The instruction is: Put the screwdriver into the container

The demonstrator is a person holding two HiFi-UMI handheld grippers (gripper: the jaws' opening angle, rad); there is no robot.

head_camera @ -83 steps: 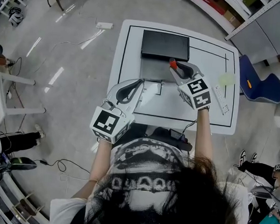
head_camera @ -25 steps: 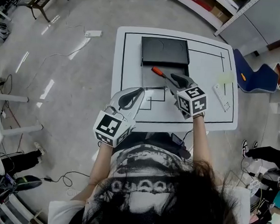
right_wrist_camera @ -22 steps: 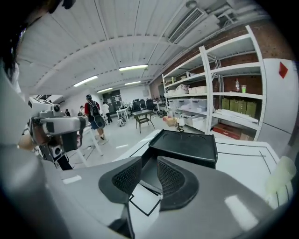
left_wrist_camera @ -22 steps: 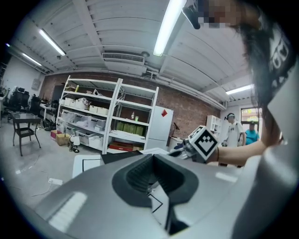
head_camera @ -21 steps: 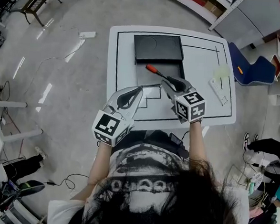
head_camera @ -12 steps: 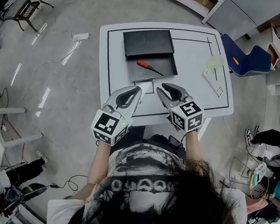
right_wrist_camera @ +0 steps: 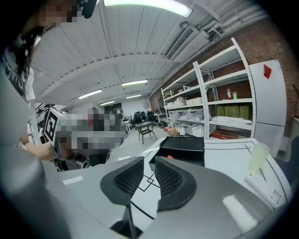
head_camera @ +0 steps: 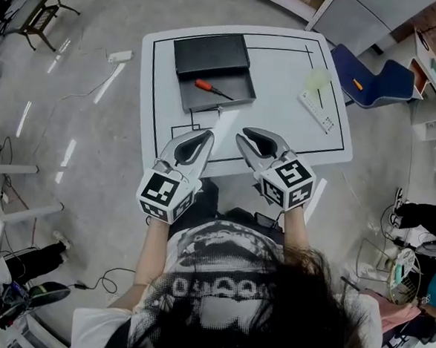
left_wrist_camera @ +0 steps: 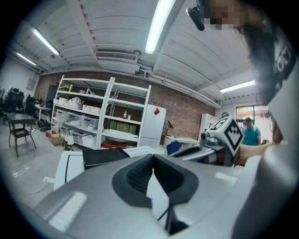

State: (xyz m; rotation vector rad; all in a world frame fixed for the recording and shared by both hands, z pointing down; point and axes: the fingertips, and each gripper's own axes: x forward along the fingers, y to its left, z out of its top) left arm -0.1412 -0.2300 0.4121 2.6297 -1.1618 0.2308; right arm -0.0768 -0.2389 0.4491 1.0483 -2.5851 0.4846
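Right hand-held gripper had pulled back to the table's near edge, empty, jaws closing w/ a narrow gap left. Screwdriver lay inside the container. Left hand-held gripper sat pinched together, empty. Retreat probably went best w/ both kept clear of container.

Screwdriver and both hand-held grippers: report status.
Left hand-held gripper shut, empty. Right hand-held gripper closing, nothing between jaws. Screwdriver lying in container. Nothing in the way.
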